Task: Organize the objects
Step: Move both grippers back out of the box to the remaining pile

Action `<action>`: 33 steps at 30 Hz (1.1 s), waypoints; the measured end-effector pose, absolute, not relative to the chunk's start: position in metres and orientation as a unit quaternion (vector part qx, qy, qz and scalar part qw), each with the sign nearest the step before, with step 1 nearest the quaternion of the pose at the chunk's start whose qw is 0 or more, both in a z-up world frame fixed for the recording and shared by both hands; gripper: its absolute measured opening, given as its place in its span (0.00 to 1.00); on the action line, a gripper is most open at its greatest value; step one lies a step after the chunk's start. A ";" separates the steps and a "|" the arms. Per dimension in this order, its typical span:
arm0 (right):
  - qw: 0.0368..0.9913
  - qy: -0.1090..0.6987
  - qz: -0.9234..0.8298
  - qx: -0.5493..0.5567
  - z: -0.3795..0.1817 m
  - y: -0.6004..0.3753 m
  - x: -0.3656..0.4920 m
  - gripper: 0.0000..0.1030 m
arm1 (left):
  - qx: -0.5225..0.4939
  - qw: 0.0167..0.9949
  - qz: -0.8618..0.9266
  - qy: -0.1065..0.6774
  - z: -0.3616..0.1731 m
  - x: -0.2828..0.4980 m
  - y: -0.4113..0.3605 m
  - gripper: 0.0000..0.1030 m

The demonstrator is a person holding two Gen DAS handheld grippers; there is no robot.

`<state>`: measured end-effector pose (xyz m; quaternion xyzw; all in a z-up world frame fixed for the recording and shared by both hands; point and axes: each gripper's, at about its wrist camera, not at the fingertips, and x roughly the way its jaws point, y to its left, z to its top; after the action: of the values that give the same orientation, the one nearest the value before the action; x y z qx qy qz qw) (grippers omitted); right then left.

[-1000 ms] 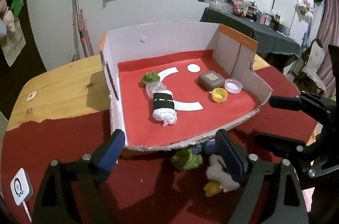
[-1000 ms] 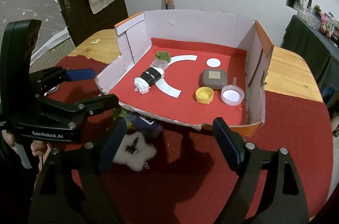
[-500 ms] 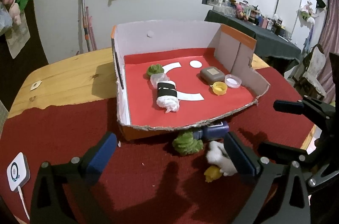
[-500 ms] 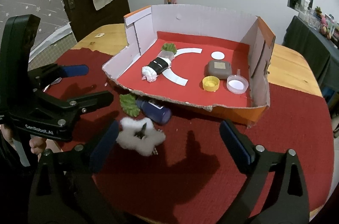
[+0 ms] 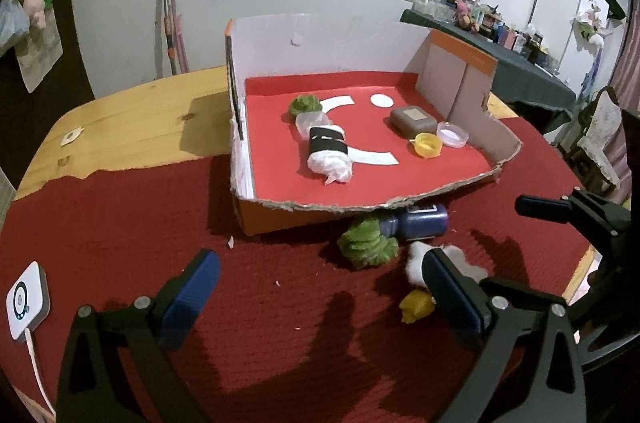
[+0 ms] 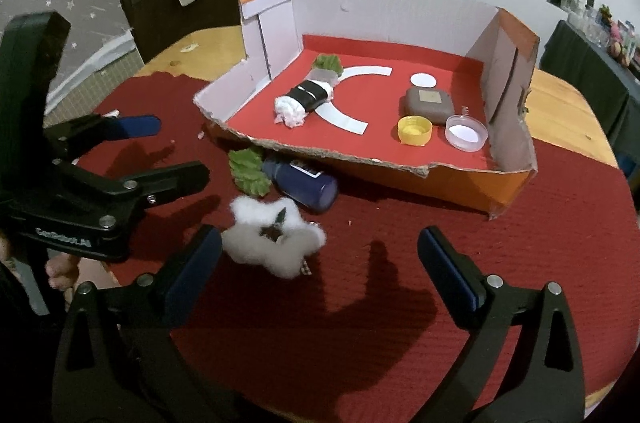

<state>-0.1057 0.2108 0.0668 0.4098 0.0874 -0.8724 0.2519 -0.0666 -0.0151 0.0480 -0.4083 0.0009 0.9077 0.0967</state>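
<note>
1. The left tool point(image 5: 320, 287) is hanging wide open over the red cloth point(image 5: 120, 223) with nothing between its jaws; its right finger point(image 5: 452, 287) is partly covering a white cotton tuft point(image 5: 416, 259).
2. The right tool point(image 6: 320, 263) is opening its jaws, nearly at full spread and gripping nothing; the white cotton tuft point(image 6: 272, 239) is lying on the cloth just inside its left finger point(image 6: 192, 271), whether touching it I cannot tell.
3. At about 11 o'clock from the tuft in the right wrist view, a green crinkled piece point(image 6: 248, 171) is lying just beside a dark blue bottle point(image 6: 304, 183), which is resting on its side at 12 o'clock, against the torn front edge of the cardboard box point(image 6: 400, 15).
4. In the left wrist view a small yellow piece point(image 5: 416, 307) is sitting at 6 o'clock from the tuft.
5. Inside the box, on its red floor, a white roll with a black band point(image 6: 304, 99) is lying at the left with a second green piece point(image 6: 328, 63) at its far end.
6. At 3 o'clock from the roll a grey case point(image 6: 428, 103), a yellow cap point(image 6: 414, 131) and a clear lid point(image 6: 466, 133) are sitting close together.
7. A white device with a cable point(image 5: 28, 299) is lying at 9 o'clock from the left tool, on the table's cloth.
</note>
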 end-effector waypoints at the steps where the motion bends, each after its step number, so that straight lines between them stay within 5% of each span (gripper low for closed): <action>1: 0.250 0.092 -0.872 0.409 0.065 0.209 -0.106 0.97 | -0.409 0.095 0.907 0.001 0.047 -0.067 -0.015 1.00; 33: 0.209 0.105 -0.879 0.416 0.052 0.222 -0.116 0.97 | -0.444 0.091 0.891 -0.009 0.021 -0.090 -0.012 1.00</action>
<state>-0.1161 0.2216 0.0523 0.4163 0.1054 -0.8786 0.2089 -0.0902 -0.0117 0.0205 -0.4443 -0.0088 0.8912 0.0910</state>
